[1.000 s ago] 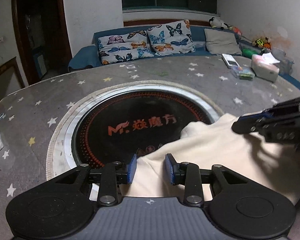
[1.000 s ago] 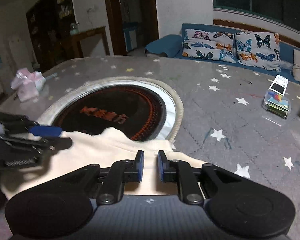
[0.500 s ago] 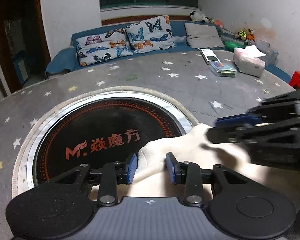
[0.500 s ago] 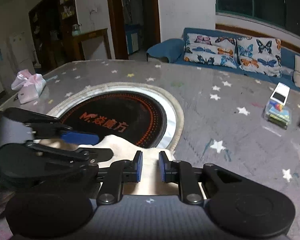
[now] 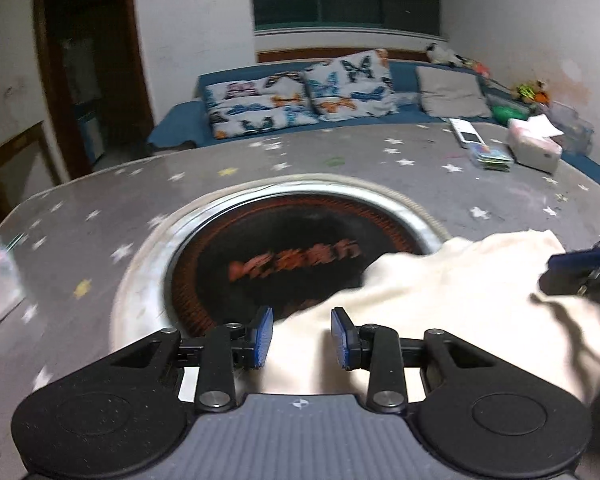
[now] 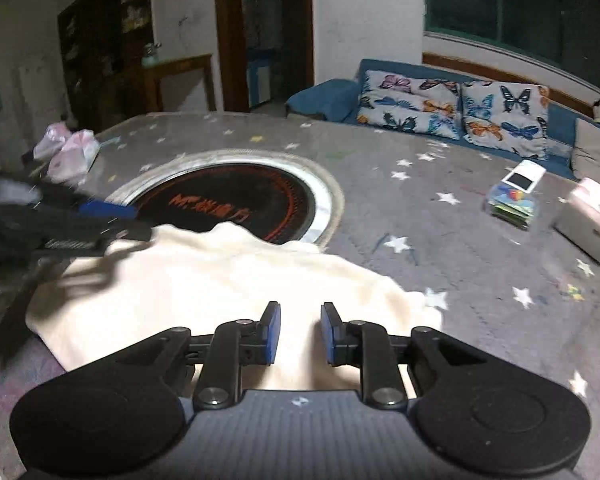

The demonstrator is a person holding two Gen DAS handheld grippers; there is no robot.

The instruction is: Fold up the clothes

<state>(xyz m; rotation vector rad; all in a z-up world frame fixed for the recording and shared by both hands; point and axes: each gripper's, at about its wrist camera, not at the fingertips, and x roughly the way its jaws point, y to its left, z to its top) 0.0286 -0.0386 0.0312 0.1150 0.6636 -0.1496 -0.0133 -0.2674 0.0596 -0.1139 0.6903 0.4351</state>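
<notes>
Cream garment (image 6: 228, 276), soft and limp, draped beside counter's dark round plate (image 6: 236, 204); best pinched at hem corners. Left tongs (image 5: 301, 336) part-open above cloth; right tongs (image 6: 299, 332) narrow, just widening, gripping nothing.

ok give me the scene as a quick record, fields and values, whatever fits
surface: grey star-print table with a round black hotplate set in it
garment: cream cloth lying on the table, far edge over the hotplate rim
left gripper: jaws apart, cloth between them, pads not pressing
right gripper: jaws apart over the cloth, just been opening
fold stage: cloth bunched, not yet a neat fold
other items: tissue box, butterfly pillows on the sofa behind
</notes>
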